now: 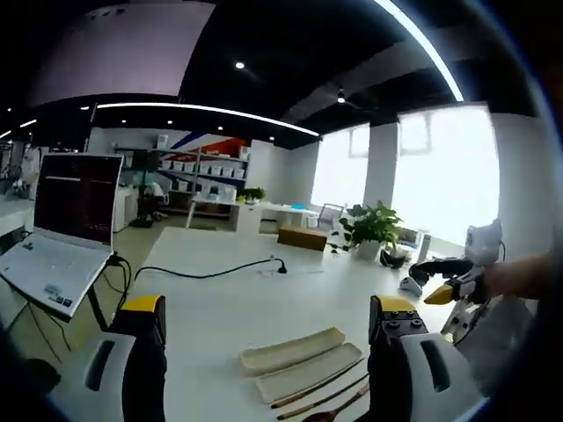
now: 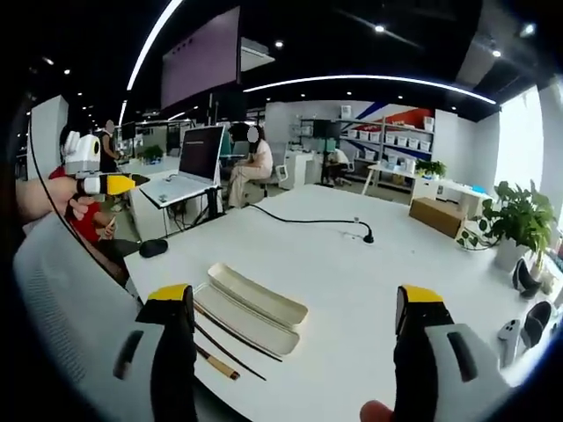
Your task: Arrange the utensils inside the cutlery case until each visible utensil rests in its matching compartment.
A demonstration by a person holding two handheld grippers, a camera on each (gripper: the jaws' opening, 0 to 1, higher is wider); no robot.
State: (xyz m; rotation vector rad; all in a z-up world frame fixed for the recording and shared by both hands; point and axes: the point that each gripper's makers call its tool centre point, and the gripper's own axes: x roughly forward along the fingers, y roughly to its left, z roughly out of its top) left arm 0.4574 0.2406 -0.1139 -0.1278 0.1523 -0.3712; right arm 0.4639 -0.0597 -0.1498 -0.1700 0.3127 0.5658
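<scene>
A beige cutlery case lies opened on the white table as two long shallow halves (image 1: 295, 349) (image 2: 255, 296), side by side. Dark wooden chopsticks (image 1: 321, 394) (image 2: 236, 345) rest on the table beside the case, on my side of it. Next to them is a wooden spoon (image 1: 336, 410), and a short wooden handle (image 2: 216, 361) lies there too. My left gripper (image 1: 268, 308) is open above the table, well short of the case; it also hangs at far left (image 2: 113, 184), held by a hand. My right gripper (image 2: 295, 294) is open and holds nothing; it enters from the right (image 1: 433, 283).
An open laptop (image 1: 62, 237) (image 2: 189, 167) sits on a side desk. A black cable (image 1: 211, 272) (image 2: 317, 220) crosses the table, with a mouse (image 2: 152, 248) at its edge. A potted plant (image 1: 374, 229) (image 2: 519, 220) and cardboard box (image 2: 435, 215) stand farther back. A person (image 2: 255, 167) sits beyond.
</scene>
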